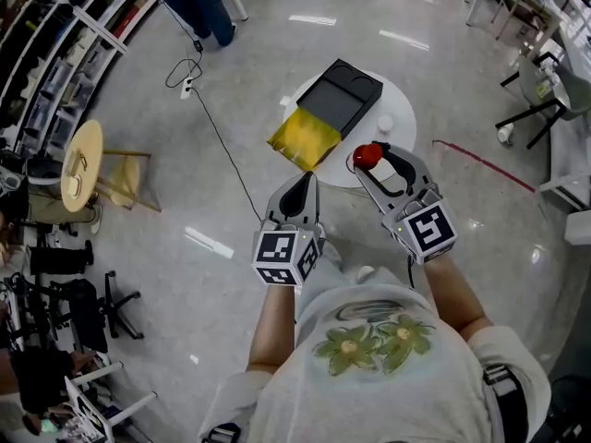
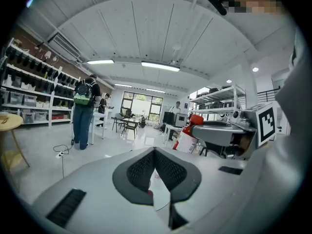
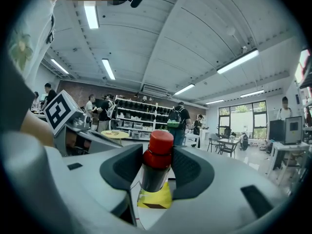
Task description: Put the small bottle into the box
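- Clearly the right tool is clamped on the small bottle, with a jaw on each side of its dark body below the red cap.
- The bottle is held over the near edge of the round white table, just beside the black box, not inside it.
- The left tool has its jaws pressed together and holds nothing.

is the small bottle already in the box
No, the small bottle is clamped in the right tongs, outside the black box.
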Demonstrator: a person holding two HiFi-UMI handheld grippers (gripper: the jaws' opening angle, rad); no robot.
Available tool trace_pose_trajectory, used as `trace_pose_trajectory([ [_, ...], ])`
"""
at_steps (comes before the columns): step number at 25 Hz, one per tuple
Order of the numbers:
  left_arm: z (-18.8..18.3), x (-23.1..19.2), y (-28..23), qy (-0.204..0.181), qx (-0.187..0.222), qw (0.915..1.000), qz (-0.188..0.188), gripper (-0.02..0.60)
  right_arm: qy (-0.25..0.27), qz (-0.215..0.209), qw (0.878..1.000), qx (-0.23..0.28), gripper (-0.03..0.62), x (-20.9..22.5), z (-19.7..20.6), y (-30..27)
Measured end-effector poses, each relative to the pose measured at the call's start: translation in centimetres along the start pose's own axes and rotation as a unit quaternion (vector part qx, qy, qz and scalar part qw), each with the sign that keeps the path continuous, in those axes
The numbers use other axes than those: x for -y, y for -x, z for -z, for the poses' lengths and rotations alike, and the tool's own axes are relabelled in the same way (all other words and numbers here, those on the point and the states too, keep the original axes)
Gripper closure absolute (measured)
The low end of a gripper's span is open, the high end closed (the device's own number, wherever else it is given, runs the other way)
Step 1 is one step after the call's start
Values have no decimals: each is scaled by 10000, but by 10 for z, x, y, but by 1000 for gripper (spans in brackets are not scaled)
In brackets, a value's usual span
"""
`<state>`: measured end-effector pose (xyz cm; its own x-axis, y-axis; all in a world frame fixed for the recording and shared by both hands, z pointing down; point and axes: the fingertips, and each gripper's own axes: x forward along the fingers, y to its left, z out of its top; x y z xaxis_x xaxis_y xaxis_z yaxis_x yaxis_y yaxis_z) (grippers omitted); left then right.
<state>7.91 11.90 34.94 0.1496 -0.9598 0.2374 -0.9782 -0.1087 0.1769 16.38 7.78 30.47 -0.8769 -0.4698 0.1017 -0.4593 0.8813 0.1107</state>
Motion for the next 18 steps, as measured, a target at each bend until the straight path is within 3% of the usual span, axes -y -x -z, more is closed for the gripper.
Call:
trace_pose_trajectory([
  [18,-30,-116,-68,44,-63,9983,574,580,51,676,9976,-128,407,26,-10,-121],
])
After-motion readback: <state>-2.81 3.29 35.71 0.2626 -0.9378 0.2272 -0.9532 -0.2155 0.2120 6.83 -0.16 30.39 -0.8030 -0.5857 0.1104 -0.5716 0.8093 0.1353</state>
